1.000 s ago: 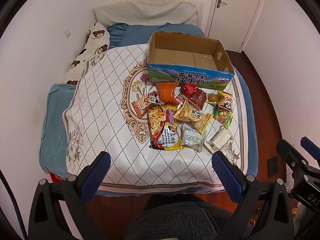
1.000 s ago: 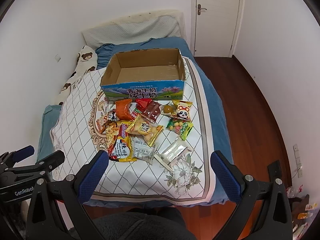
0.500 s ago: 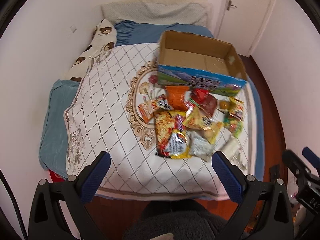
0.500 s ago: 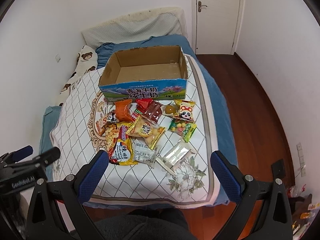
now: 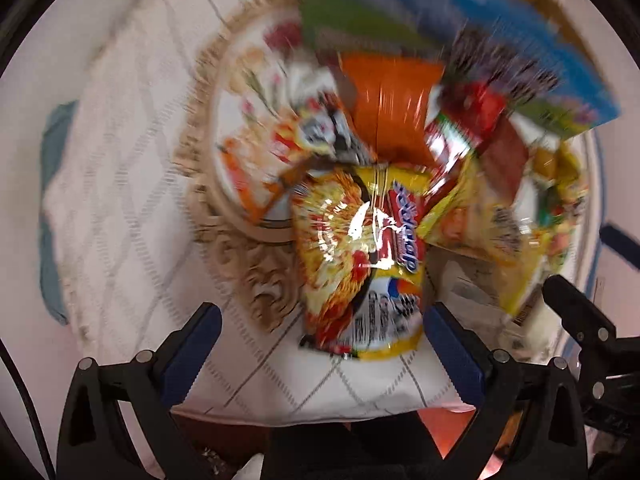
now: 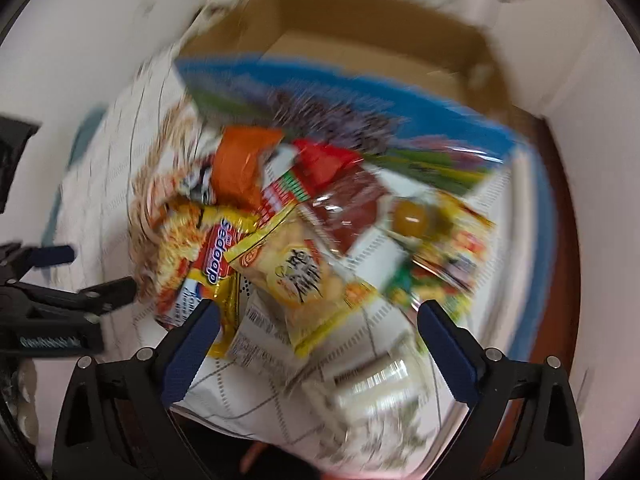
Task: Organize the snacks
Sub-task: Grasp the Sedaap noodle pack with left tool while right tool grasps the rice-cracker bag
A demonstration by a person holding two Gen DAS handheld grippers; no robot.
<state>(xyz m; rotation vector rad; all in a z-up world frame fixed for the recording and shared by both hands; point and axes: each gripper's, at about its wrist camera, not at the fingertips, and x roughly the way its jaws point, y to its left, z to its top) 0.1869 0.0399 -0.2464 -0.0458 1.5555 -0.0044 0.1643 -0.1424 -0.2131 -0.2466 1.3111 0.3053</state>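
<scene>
Both hand-held grippers, left [image 5: 320, 344] and right [image 6: 318, 340], have dropped close over the snack pile [image 6: 304, 240]; jaws spread, box [image 6: 360, 80] at 12 o'clock.

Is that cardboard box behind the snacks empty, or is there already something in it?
Empty as far as it shows: in the right wrist view the box is open-topped with bare brown floor, though blurred. The snacks lie on the bed before it.

Blurred snack packets [image 5: 360, 256] heaped before box [image 5: 460, 20].

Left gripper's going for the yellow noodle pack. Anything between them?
Nothing visible. The left gripper is open, with only bare bedspread before the noodle pack, which lies on top of the pile.
</scene>
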